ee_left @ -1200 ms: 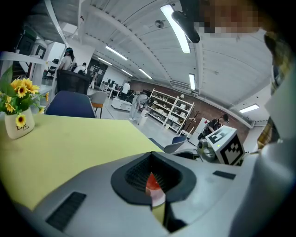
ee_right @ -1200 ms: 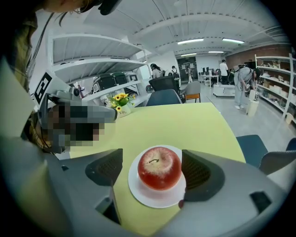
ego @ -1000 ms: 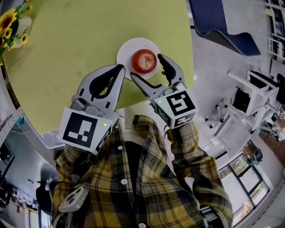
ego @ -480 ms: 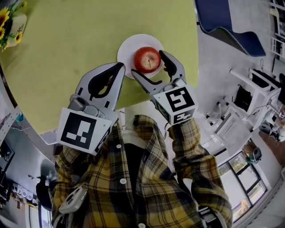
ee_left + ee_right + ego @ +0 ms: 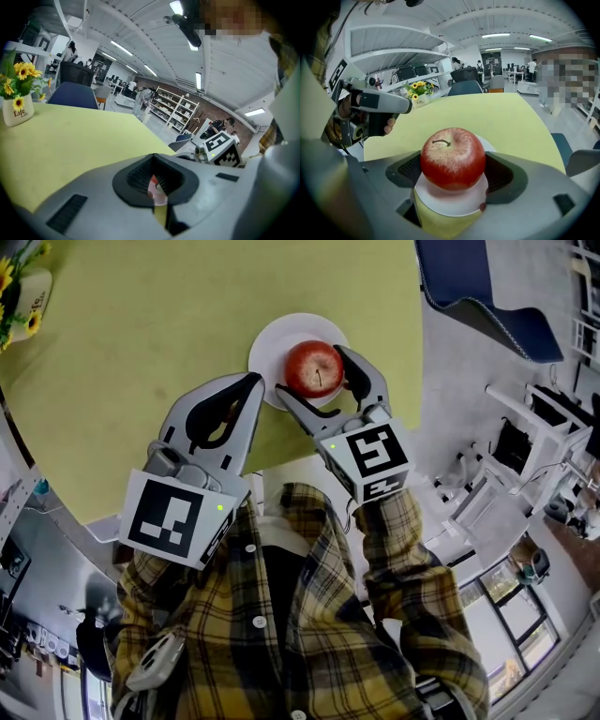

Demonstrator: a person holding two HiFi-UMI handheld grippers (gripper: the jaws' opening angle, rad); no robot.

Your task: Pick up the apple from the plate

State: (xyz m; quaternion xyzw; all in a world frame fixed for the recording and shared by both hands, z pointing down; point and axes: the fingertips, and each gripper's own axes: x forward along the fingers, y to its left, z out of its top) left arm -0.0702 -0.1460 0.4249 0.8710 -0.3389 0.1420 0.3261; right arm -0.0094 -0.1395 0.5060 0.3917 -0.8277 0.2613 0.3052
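A red apple [image 5: 314,368] [image 5: 452,157] stands stem up on a small white plate [image 5: 270,351] [image 5: 450,206] near the edge of the yellow-green table [image 5: 141,334]. My right gripper [image 5: 310,372] [image 5: 452,177] is open, one jaw on each side of the apple, level with its lower half. Whether the pads touch the skin I cannot tell. My left gripper [image 5: 251,382] [image 5: 159,187] hangs over the table just left of the plate, shut on nothing. It also shows in the right gripper view as a grey body [image 5: 379,103] held in a hand.
A white mug of sunflowers [image 5: 23,296] [image 5: 18,110] [image 5: 419,93] stands at the table's far left. A blue chair [image 5: 478,287] is beyond the table's right edge, with white furniture [image 5: 525,446] further right. The table edge runs just behind the plate, toward me.
The right gripper has slid forward, so the apple now sits deeper between its jaws; the jaw gap looks unchanged. The left gripper has stayed put.
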